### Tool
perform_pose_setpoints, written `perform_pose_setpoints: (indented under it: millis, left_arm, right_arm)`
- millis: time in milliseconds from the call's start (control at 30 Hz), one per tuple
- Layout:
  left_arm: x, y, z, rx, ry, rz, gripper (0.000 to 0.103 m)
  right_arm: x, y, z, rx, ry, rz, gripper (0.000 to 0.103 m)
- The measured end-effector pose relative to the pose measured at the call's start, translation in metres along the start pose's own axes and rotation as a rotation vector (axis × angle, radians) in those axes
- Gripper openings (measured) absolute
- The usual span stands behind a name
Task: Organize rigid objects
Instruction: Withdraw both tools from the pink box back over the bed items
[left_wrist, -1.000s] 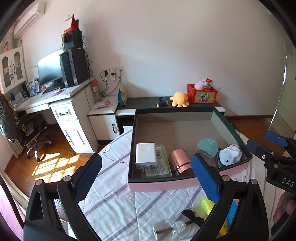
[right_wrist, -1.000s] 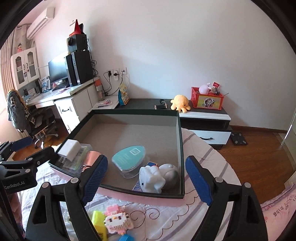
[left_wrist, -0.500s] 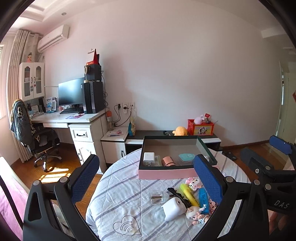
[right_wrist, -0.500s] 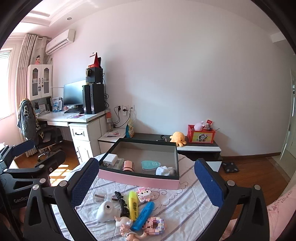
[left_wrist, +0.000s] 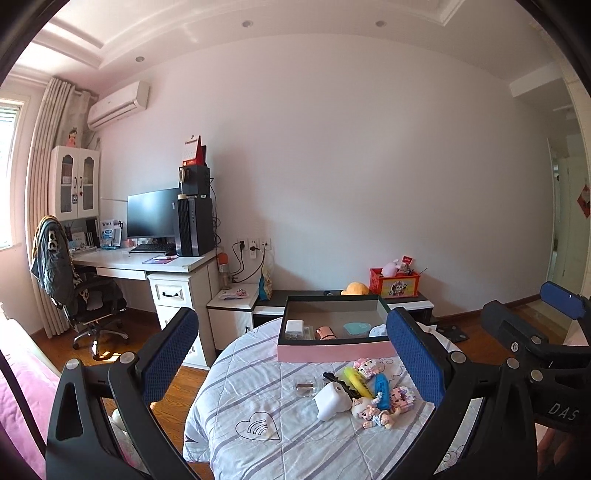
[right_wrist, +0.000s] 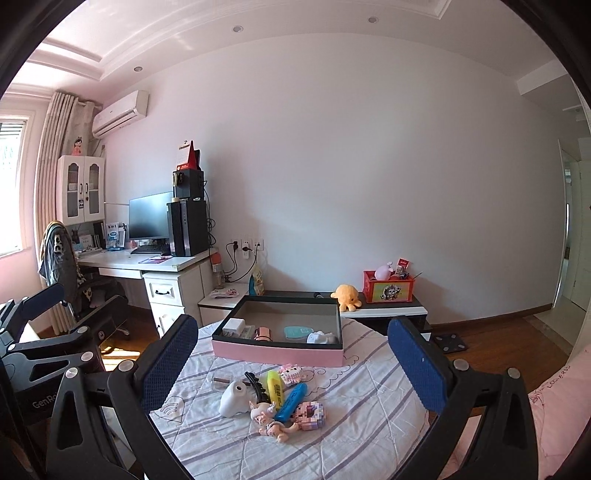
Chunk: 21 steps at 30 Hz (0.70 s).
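Note:
A pink box with a dark rim (left_wrist: 332, 352) (right_wrist: 277, 354) stands at the far side of the round table and holds a white charger (left_wrist: 294, 326), a copper cylinder (right_wrist: 263, 333) and a teal case (right_wrist: 298, 332). Nearer lie a white camera-shaped toy (right_wrist: 234, 400), a yellow highlighter (right_wrist: 275, 386), a blue highlighter (right_wrist: 291, 402), a black hair clip (right_wrist: 255, 384), block figures (right_wrist: 312, 415) and a small doll (left_wrist: 373, 415). My left gripper (left_wrist: 291, 332) and right gripper (right_wrist: 293, 325) hover well back from them, both open wide with nothing between the fingers.
A striped cloth (left_wrist: 258, 369) covers the table. Behind it runs a low cabinet (right_wrist: 384, 312) with an orange plush and a red box. A white desk (left_wrist: 159, 262) with monitor and an office chair (left_wrist: 81, 291) stand left; pink bedding (right_wrist: 554, 406) lies right.
Both grippers have pulled back and risen away from the box, so the whole table and its loose objects now show. The right jaws stand a little wider than a second ago.

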<state>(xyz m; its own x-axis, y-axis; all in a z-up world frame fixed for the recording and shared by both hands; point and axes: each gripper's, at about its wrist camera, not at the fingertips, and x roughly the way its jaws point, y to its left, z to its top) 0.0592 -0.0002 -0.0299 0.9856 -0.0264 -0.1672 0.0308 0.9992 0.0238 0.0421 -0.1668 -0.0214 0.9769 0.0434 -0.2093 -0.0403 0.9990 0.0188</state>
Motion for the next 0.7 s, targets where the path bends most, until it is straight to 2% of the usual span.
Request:
perform_pose_setpoints:
  millis: [267, 700]
  left_arm:
    - [-0.017, -0.001, 0.001, 0.012, -0.020, 0.009, 0.103]
    - [-0.010, -0.004, -0.002, 0.011, -0.002, 0.005, 0.103]
  right_arm:
    - [-0.019, 0.003, -0.003, -0.003, -0.021, -0.009, 0.103]
    - [-0.019, 0.005, -0.004, -0.007, -0.013, -0.014, 0.103]
